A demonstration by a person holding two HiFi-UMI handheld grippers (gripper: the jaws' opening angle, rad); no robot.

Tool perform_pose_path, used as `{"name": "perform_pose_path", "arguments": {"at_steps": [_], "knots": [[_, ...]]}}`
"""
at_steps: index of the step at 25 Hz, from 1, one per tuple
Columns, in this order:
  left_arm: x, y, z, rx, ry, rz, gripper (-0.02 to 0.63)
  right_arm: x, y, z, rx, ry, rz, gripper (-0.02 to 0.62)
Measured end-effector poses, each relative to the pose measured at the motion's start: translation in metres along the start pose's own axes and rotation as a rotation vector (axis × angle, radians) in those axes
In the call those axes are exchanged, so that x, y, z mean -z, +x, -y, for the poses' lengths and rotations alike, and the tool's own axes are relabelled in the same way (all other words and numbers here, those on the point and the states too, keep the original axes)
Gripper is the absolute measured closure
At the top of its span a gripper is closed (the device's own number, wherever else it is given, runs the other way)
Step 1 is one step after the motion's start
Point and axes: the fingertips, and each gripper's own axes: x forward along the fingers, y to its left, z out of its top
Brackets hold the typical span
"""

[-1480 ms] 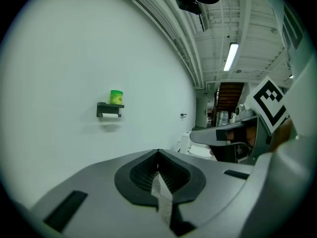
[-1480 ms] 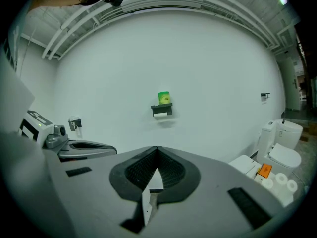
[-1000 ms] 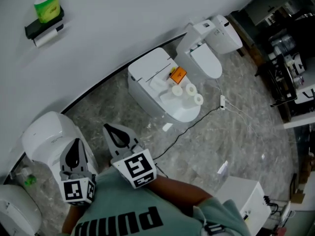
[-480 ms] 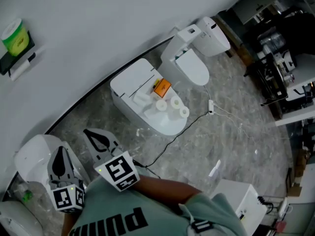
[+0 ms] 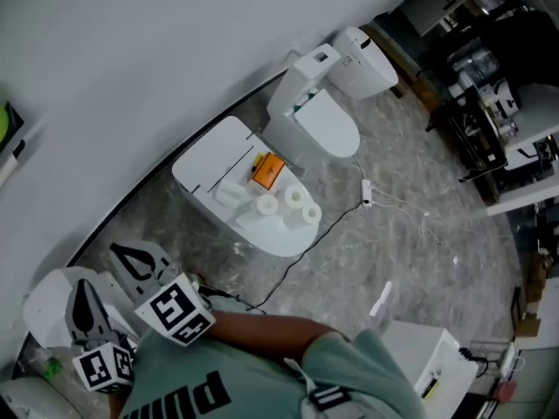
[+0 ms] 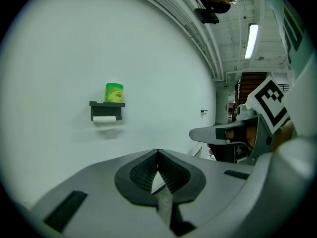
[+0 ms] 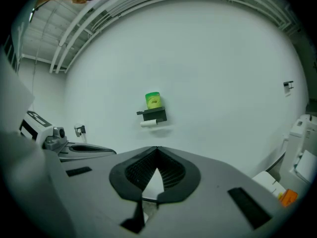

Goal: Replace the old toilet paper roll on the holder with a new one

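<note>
Wall [image 5: 157, 51]: white and bare; it fills the upper left of the head view and most of both gripper views.
Floor [image 5: 410, 234]: grey marble pattern, on the right of the wall.
Toilets: several white ones stand in a row along the wall. The middle toilet [image 5: 205, 160] has its lid closed, and things lie on this lid.
Person: a green shirt [image 5: 218, 382] and one bare forearm [image 5: 262, 334] show at the bottom of the head view.
White box [image 5: 428, 356]: on the floor at the lower right.
Left gripper [image 6: 158, 153]: the jaws are pressed together and nothing is between them. It points toward the wall.
Right gripper [image 7: 156, 150]: the jaws are also pressed together, with nothing between them. It is just beside the left one and points toward the same wall.
Holder [image 7: 153, 115]: a dark small shelf fixed on the wall, well apart from both grippers.
Green can [image 7: 152, 100]: stands upright on top of the holder.
Old roll [image 7: 148, 124]: white and thin, it hangs directly under the holder.
New rolls [image 5: 295, 197]: three white rolls stand close together on the closed lid, well apart from the holder.
Orange box [image 5: 267, 170]: on the same lid, just beside the new rolls on the wall side.
Cable [image 5: 288, 273]: thin and dark, it runs over the floor near the middle toilet.
</note>
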Motion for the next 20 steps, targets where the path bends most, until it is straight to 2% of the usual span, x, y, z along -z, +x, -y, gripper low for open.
{"name": "perform_pose_path", "arguments": {"at_steps": [4,11,20], "knots": [[-0.011,0.023,0.016,-0.002,-0.001,0.017,0.603,-0.009,-0.001,0.023,-0.01,-0.019,0.016,0.592],[-0.019,0.047,0.033,0.011,0.031,0.008,0.603,-0.011,0.0,0.057,0.0,0.011,0.025,0.592],[-0.011,0.069,0.013,0.023,-0.004,-0.012,0.603,-0.002,0.025,0.064,0.024,0.021,-0.007,0.592]]}}
